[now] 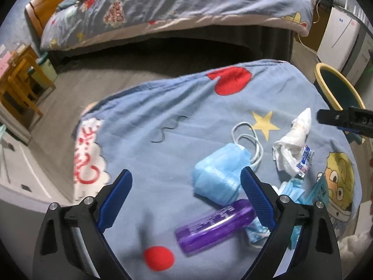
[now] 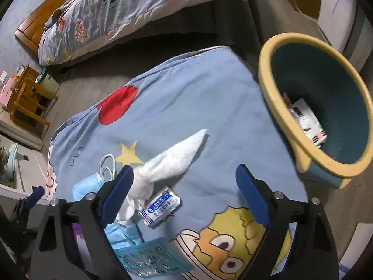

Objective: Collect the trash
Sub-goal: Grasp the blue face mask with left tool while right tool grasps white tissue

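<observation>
Trash lies scattered on the blue cartoon-print quilt (image 1: pixel 163 126) in front of us: a folded light-blue face mask (image 1: pixel 218 175) with its white ear loops, a crumpled white tissue (image 2: pixel 172 158), a small silver-and-blue foil wrapper (image 2: pixel 160 206), a translucent purple plastic tube (image 1: pixel 215 227), a teal printed packet (image 2: pixel 153 256), and what looks like a second crumpled mask under our right gripper. We judge the pieces sit bunched at the near right of the quilt because that side is closest to the round bin with a yellow rim and dark teal inside (image 2: pixel 275 107), which stands just off the quilt's edge and already holds some white-and-red packaging at its bottom.

Our left gripper (image 1: pixel 186 186) hangs low over the quilt with its blue-padded fingers spread wide, holding nothing; the folded mask and the purple tube lie between and just inside the right finger, so it looks lined up for one of them. Our right gripper (image 2: pixel 184 186) is likewise spread and empty, angled down over the tissue and foil wrapper, with the tissue's lower end touching or passing behind its left finger; we cannot tell which. The bin sits up and to its right.
</observation>
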